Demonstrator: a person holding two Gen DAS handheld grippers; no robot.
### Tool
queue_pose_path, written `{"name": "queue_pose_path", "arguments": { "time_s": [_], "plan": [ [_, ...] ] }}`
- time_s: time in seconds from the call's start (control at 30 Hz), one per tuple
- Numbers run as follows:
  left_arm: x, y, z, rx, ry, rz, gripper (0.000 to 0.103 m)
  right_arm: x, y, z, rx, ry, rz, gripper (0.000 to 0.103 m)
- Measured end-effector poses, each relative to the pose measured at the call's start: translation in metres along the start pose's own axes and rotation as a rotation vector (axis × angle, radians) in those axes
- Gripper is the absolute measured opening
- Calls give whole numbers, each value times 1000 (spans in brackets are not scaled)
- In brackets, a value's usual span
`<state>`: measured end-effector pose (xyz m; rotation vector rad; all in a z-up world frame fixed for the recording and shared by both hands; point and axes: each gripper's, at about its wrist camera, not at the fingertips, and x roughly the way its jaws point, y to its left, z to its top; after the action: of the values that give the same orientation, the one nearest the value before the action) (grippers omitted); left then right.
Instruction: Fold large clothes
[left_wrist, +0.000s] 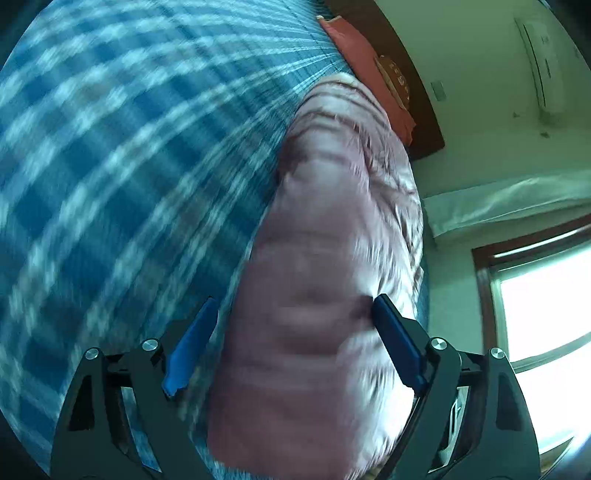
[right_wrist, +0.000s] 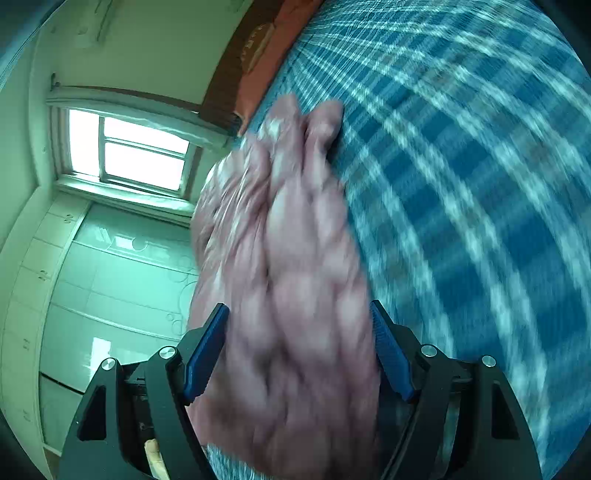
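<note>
A pink quilted garment (left_wrist: 325, 258) lies bunched on a blue plaid bed cover (left_wrist: 110, 166); both views are motion-blurred. My left gripper (left_wrist: 295, 306) has its jaws wide apart, with the garment's thick fold between the blue pads (left_wrist: 397, 343). In the right wrist view the same garment (right_wrist: 295, 277) runs forward in lumpy folds over the plaid cover (right_wrist: 461, 184). My right gripper (right_wrist: 299, 310) is also wide open, its pads (right_wrist: 207, 354) on either side of the bunched cloth. Whether either gripper's pads press the cloth is unclear.
A red pillow (left_wrist: 369, 66) and a dark wooden headboard (left_wrist: 413, 81) lie at the bed's far end. A window (left_wrist: 546, 314) is on the wall, also in the right view (right_wrist: 136, 147). White wardrobe doors (right_wrist: 122, 288) stand beside the bed.
</note>
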<state>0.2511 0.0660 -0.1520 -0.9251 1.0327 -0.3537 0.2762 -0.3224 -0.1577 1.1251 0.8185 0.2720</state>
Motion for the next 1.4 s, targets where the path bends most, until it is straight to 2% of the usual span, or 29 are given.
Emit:
{"name": "queue_pose_path", "arguments": {
  "time_s": [0.07, 0.1, 0.13, 0.17, 0.2, 0.27, 0.37, 0.4, 0.5, 0.57, 0.73, 0.83, 0.9, 1.07, 1.13, 1.17, 1.23, 1.3, 1.4],
  "plan": [
    [3, 3, -12, 5, 19, -45, 84, 2, 4, -12, -16, -2, 4, 78],
    [5, 2, -14, 14, 20, -46, 74, 4, 9, -15, -49, -5, -26, 76],
    [3, 0, -18, 37, 7, -25, 69, 6, 12, -17, -60, 0, -43, 58],
    [0, -4, -20, 56, -1, -18, 60, 7, 15, -18, -51, 10, -30, 41],
    [-2, -7, -22, 69, -7, -13, 54, 4, 16, -18, -46, 4, -31, 38],
    [-4, -12, -25, 107, -9, 7, 52, 3, 15, -20, -48, -3, -41, 32],
    [-1, -10, -28, 150, -17, 37, 54, 4, 2, -20, -18, -4, -26, 32],
    [-2, -9, -30, 147, -23, 49, 62, 2, -2, -21, -10, -5, -20, 33],
    [-14, -11, -39, 152, -48, 87, 69, -7, -6, -27, 8, -21, -27, 45],
    [-23, -14, -46, 193, -58, 110, 72, -18, -8, -36, 3, -27, -33, 50],
    [-45, -15, -58, 256, -84, 174, 72, -47, -17, -57, -2, -26, -58, 50],
    [-56, -19, -62, 325, -114, 244, 73, -68, -15, -69, -44, -32, -125, 50],
    [-62, -27, -69, 392, -140, 323, 73, -80, -7, -78, -87, -37, -182, 50],
    [-81, -44, -86, 489, -193, 437, 73, -100, 28, -97, -229, -79, -339, 50],
    [-90, -55, -94, 536, -230, 483, 77, -107, 44, -105, -290, -103, -387, 52],
    [-94, -58, -98, 554, -246, 497, 80, -112, 55, -111, -328, -120, -412, 59],
    [-103, -67, -106, 593, -280, 526, 82, -120, 70, -121, -380, -148, -448, 64],
    [-112, -76, -113, 619, -307, 548, 88, -125, 87, -130, -438, -175, -475, 64],
    [-127, -89, -125, 659, -357, 570, 91, -131, 110, -142, -509, -206, -507, 64]
  ]
}}
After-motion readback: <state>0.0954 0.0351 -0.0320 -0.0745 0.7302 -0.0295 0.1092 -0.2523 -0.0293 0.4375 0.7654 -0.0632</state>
